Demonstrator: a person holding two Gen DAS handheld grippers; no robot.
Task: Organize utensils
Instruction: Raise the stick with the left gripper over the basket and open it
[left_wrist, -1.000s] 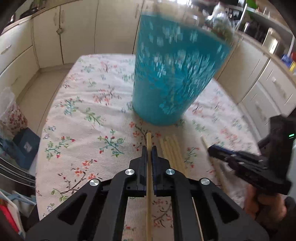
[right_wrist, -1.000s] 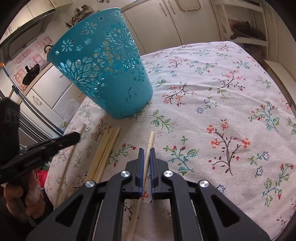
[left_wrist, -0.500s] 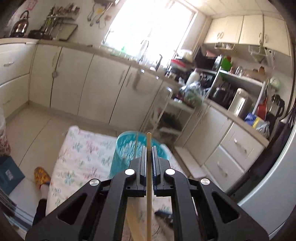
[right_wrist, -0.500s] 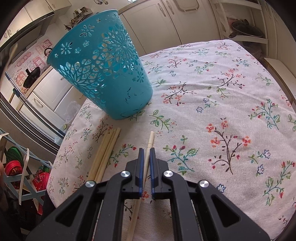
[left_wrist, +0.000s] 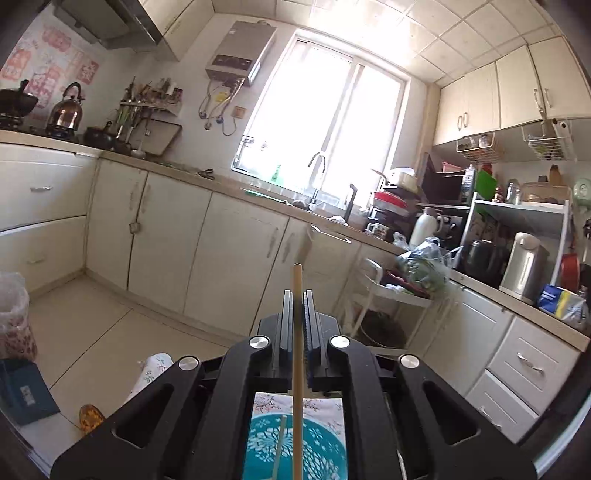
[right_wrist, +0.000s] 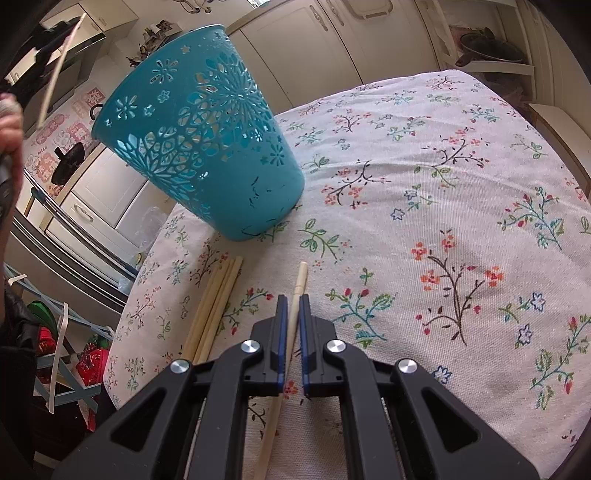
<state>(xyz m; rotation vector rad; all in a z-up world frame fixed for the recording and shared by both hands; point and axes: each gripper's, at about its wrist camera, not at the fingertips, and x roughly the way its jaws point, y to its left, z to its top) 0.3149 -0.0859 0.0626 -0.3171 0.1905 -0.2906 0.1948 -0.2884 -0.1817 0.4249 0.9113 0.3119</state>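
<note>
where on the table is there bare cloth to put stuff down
Free: the wide stretch of tablecloth right of the teal basket, out to its far and right edges. Crowded: the near-left corner, with the loose chopsticks beside the right gripper below the basket.

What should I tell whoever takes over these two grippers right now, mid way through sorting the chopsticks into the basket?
Left gripper: shut on one chopstick, held up high above the teal basket, not yet dropped in.
Right gripper: shut on a pale chopstick that lies on the floral tablecloth.
Basket: stands on the tablecloth; one stick already leans inside.
Left to do: drop the left chopstick into the basket, lift and add the right one, then the bundle of chopsticks lying beside the right gripper.
</note>
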